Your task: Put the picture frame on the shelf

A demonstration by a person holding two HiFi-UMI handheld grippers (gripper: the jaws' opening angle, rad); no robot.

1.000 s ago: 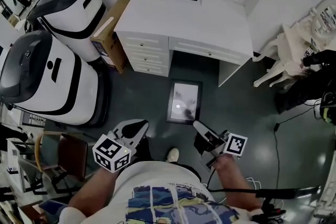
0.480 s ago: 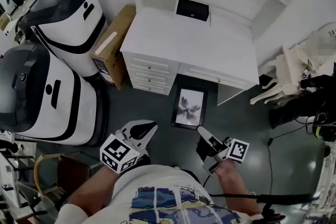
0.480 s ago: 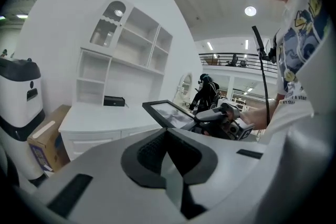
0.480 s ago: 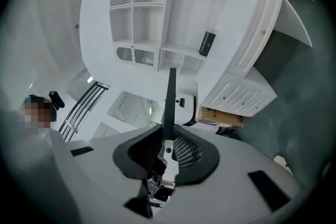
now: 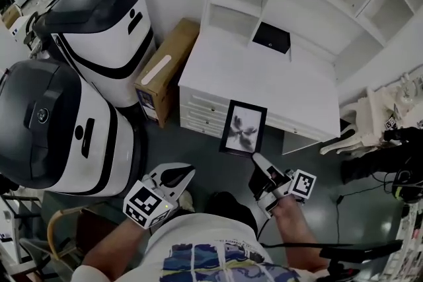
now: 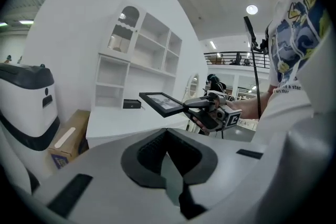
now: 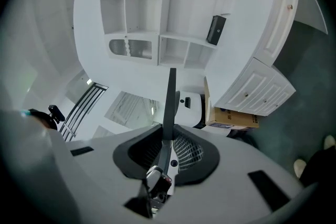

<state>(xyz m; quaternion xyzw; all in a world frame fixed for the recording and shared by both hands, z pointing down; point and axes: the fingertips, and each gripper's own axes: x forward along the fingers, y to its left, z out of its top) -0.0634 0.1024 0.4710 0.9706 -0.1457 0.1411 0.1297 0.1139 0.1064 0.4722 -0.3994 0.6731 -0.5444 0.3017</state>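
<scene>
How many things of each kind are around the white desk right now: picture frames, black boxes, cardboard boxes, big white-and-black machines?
picture frame: 1
small black box: 1
cardboard box: 1
white-and-black machines: 2
Total: 5

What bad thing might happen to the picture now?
The right gripper pinches the picture frame by just one edge, so it might tilt or slip out; the left gripper holds nothing and is not helping. The frame sticks out over the white desk, so it might bump the desk or the shelf walls. A small black box sits at the back and might get knocked.
</scene>
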